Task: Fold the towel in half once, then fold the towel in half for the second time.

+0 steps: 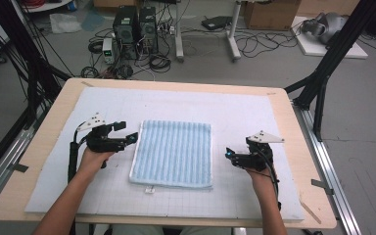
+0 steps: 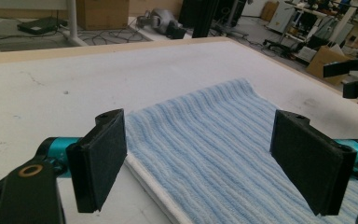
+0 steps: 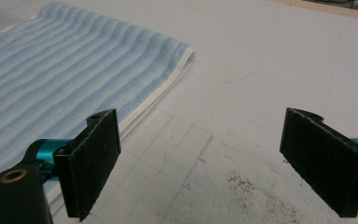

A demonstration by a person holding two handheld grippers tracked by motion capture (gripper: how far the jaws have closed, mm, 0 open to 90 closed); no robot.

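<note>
Forearms come in from the bottom edge of the high view, each hand holding a gripper over the white mat (image 1: 254, 112) that covers the wooden table (image 1: 293, 147).

Between the 2 grippers lies a folded towel (image 1: 172, 153), pale blue with fine ribs and a white border, flat on the mat near its middle. A small white tag sticks out at its near edge.

At the towel's left side sits the left gripper (image 1: 131, 138), tips pointing right and just reaching the towel's upper left corner. In the left gripper view its 2 black pads (image 2: 100, 163) stand wide apart with nothing pinched; the towel (image 2: 214, 154) runs away between them, and its white edge passes close under the left-hand pad. Whether that pad touches the cloth I cannot tell.

On the other side the right gripper (image 1: 229, 154) points left at the towel's right edge, near it but apart from it, with a strip of bare mat between. In the right gripper view its pads (image 3: 95, 161) are spread wide too, holding nothing, over printed grid lines on the mat (image 3: 261, 70). The towel (image 3: 60, 74) lies up and to the left there, its layered edge passing just beside the left-hand pad.

Both hands sit low, close above the mat.
</note>
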